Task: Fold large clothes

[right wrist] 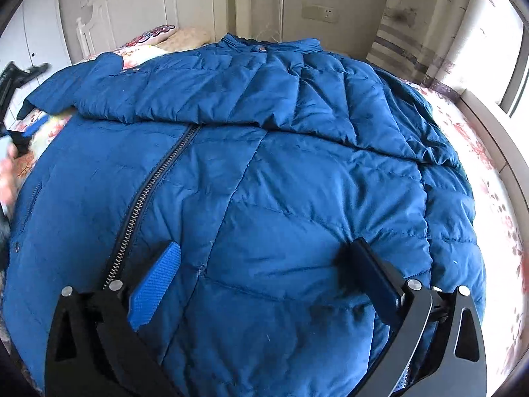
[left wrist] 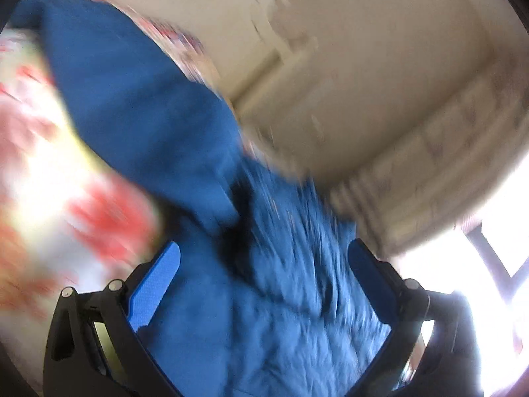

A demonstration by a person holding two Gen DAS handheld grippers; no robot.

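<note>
The bed [right wrist: 502, 218] fills the right wrist view, its floral sheet showing along the right edge, and nearly all of it is covered by the big blue puffer jacket [right wrist: 264, 165]. The jacket lies front-up, long axis running from the collar at top centre down to the hem at the bottom of the frame, zipper [right wrist: 155, 178] slanting down the left half. One sleeve [right wrist: 139, 96] is folded across the chest, cuff pointing to the upper left.

Now the key relation: the jacket body sits directly under and ahead of the right tongs [right wrist: 264, 281], which are angled steeply down over the lower torso panel, just right of the zipper. Their jaws are spread wide with nothing pinched; the fabric lies beneath them, not between the pads.

Over at the far left edge, the left tongs [right wrist: 29, 129] sit by the sleeve cuff. In the left wrist view, heavily blurred, the left tongs [left wrist: 264, 284] are also spread, with blue fabric bunched between the pads; whether it is gripped cannot be told. The right hand looks nearer to the body for the next fold.
</note>
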